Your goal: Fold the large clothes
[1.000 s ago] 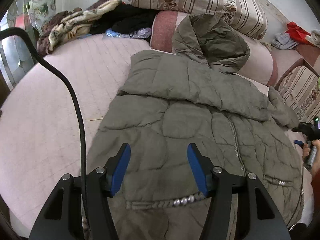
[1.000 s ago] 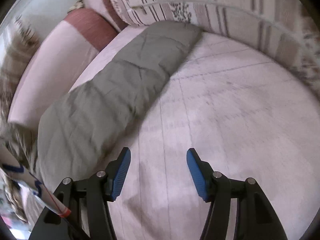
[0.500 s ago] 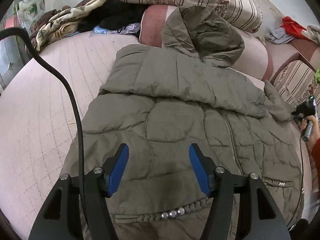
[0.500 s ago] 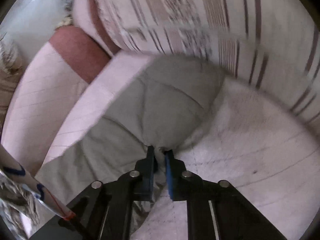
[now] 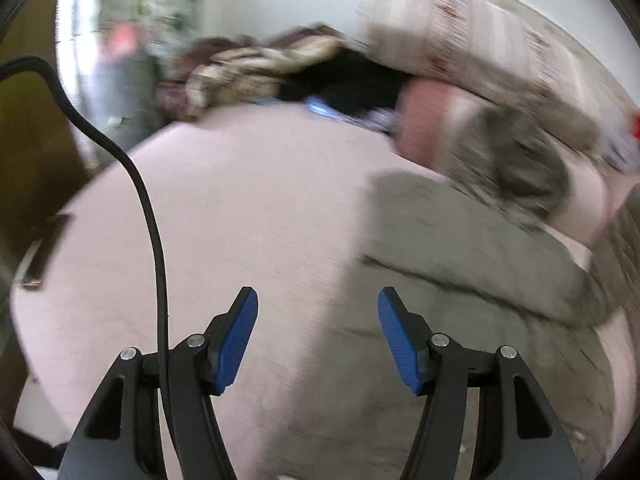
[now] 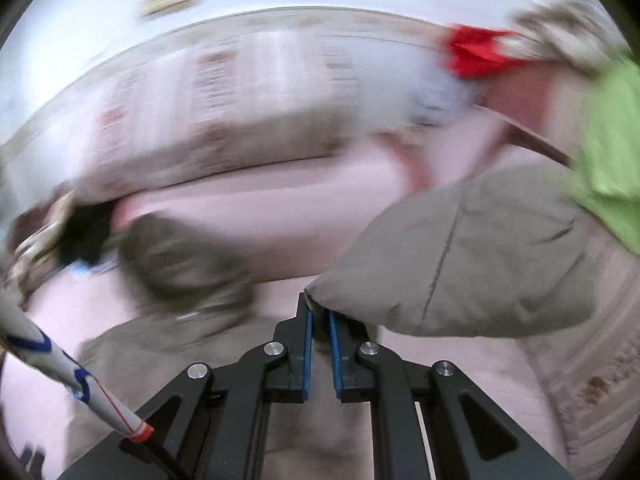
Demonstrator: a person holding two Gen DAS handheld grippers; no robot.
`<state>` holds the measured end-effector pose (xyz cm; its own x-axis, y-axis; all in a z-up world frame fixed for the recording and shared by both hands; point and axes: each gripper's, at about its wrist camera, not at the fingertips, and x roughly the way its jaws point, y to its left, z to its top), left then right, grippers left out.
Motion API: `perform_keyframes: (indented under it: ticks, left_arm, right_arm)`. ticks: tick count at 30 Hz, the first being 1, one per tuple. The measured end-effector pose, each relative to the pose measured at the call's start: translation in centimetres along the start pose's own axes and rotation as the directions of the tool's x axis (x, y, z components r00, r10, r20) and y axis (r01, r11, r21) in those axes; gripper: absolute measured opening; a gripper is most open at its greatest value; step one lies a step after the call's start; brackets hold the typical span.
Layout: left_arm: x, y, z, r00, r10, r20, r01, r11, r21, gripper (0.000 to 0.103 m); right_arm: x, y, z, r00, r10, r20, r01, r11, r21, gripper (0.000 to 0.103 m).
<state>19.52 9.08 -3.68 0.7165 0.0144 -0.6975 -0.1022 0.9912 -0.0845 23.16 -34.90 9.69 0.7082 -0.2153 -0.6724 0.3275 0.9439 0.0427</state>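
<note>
Olive-grey quilted jacket spread on pink quilted bed cover; hood propped against pink bolster at the far side. Both views badly motion-blurred.

Right gripper: blue pads drawn nearly together, pinching the end of a jacket sleeve. Sleeve lifted off the bed, billowing up and to the right of the jaws; rest of the jacket lies below and to their left.

Left gripper: jaws about half apart, nothing between them. Sits over bare bed cover, jacket's near edge just to its right, not touching. Black cable runs along its left finger.

Beyond: striped cushion, heap of patterned and black clothes, red cloth, green fabric at right edge.
</note>
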Motion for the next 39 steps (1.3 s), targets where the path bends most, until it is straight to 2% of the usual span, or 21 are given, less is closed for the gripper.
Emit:
perform_keyframes:
  ticks: [3, 5, 6, 7, 8, 9, 11, 12, 14, 15, 18, 20, 24, 27, 29, 30, 31, 33, 35, 38, 39]
  left_arm:
    - [0.0, 2.7, 1.2, 0.996, 0.081, 0.034, -0.080, 0.995, -0.052, 0.061]
    - [0.2, 4.4, 1.8, 0.992, 0.119, 0.045, -0.114, 0.989, -0.092, 0.061]
    - [0.3, 4.7, 2.0, 0.991, 0.125, 0.043, -0.120, 0.987, -0.104, 0.061]
    - [0.5, 5.3, 2.2, 0.991, 0.127, 0.032, -0.122, 0.985, -0.121, 0.061]
    - [0.7, 5.8, 2.5, 0.992, 0.120, 0.023, -0.116, 0.984, -0.133, 0.061]
    - [0.7, 6.1, 2.4, 0.993, 0.114, 0.017, -0.110, 0.984, -0.139, 0.061]
    - [0.6, 6.6, 2.5, 0.995, 0.100, 0.010, -0.098, 0.985, -0.140, 0.061]
    - [0.5, 6.6, 2.5, 0.995, 0.100, 0.011, -0.097, 0.986, -0.138, 0.061]
    - [0.3, 6.8, 2.6, 0.995, 0.095, 0.019, -0.091, 0.986, -0.138, 0.061]
    - [0.2, 6.8, 2.6, 0.995, 0.095, 0.020, -0.091, 0.986, -0.141, 0.061]
    - [0.3, 7.0, 2.4, 0.997, 0.076, 0.001, -0.075, 0.985, -0.158, 0.061]
    - [0.6, 6.8, 2.3, 0.998, 0.060, -0.016, -0.062, 0.985, -0.159, 0.061]
    - [1.0, 6.3, 2.1, 0.997, 0.075, -0.025, -0.078, 0.988, -0.135, 0.061]
    - [1.1, 6.2, 2.1, 0.996, 0.089, -0.025, -0.091, 0.987, -0.129, 0.061]
    - [1.5, 6.2, 2.1, 0.995, 0.098, -0.031, -0.101, 0.987, -0.122, 0.061]
    - [1.7, 6.1, 2.0, 0.994, 0.103, -0.035, -0.106, 0.988, -0.115, 0.061]
    - [1.8, 6.0, 2.0, 0.994, 0.104, -0.039, -0.108, 0.988, -0.111, 0.061]
    - [2.1, 5.7, 1.9, 0.994, 0.096, -0.051, -0.101, 0.989, -0.103, 0.061]
    - [2.1, 5.4, 1.9, 0.994, 0.092, -0.054, -0.097, 0.991, -0.093, 0.061]
    - [2.0, 4.6, 1.7, 0.995, 0.093, -0.049, -0.095, 0.994, -0.061, 0.061]
    - [2.0, 4.5, 1.6, 0.995, 0.089, -0.051, -0.092, 0.994, -0.056, 0.061]
  right_arm:
    - [1.9, 9.3, -3.4, 0.988, 0.092, -0.124, -0.111, 0.982, -0.156, 0.009]
    - [4.2, 14.1, -6.5, 0.966, 0.138, -0.220, -0.186, 0.959, -0.213, 0.012]
    - [5.9, 16.3, -8.7, 0.941, 0.161, -0.297, -0.236, 0.942, -0.237, 0.016]
    - [7.5, 17.3, -10.3, 0.929, 0.153, -0.336, -0.247, 0.935, -0.255, 0.028]
    - [8.3, 18.6, -12.0, 0.926, 0.128, -0.355, -0.236, 0.930, -0.282, 0.039]
    - [9.0, 19.7, -13.3, 0.929, 0.106, -0.354, -0.223, 0.925, -0.308, 0.043]
    - [9.2, 20.7, -15.4, 0.934, 0.071, -0.349, -0.197, 0.919, -0.341, 0.056]
    - [9.1, 20.9, -15.9, 0.933, 0.076, -0.352, -0.205, 0.915, -0.348, 0.058]
    - [7.9, 20.9, -16.4, 0.927, 0.114, -0.357, -0.244, 0.906, -0.346, 0.059]
    - [6.9, 20.2, -16.4, 0.932, 0.124, -0.341, -0.246, 0.907, -0.342, 0.059]
    - [5.3, 18.7, -14.7, 0.962, 0.099, -0.256, -0.182, 0.927, -0.329, 0.059]
    - [6.2, 19.1, -13.2, 0.972, 0.064, -0.227, -0.135, 0.940, -0.313, 0.059]
    - [10.1, 20.7, -12.0, 0.961, 0.039, -0.273, -0.107, 0.965, -0.238, 0.059]
    - [14.0, 23.2, -12.4, 0.935, 0.056, -0.351, -0.122, 0.979, -0.166, 0.058]
    - [15.3, 25.3, -13.2, 0.920, 0.069, -0.385, -0.145, 0.974, -0.172, 0.058]
    - [15.5, 26.3, -13.5, 0.922, 0.058, -0.382, -0.146, 0.967, -0.207, 0.058]
    - [15.3, 26.9, -13.5, 0.928, 0.049, -0.370, -0.146, 0.960, -0.238, 0.058]
    - [14.0, 26.8, -12.9, 0.932, 0.109, -0.346, -0.199, 0.951, -0.237, 0.057]
    - [12.1, 25.4, -12.6, 0.928, 0.165, -0.335, -0.241, 0.950, -0.200, 0.057]
    - [8.7, 22.0, -13.3, 0.929, 0.195, -0.314, -0.259, 0.949, -0.178, 0.059]
    - [7.8, 20.6, -13.9, 0.931, 0.182, -0.316, -0.246, 0.953, -0.176, 0.059]
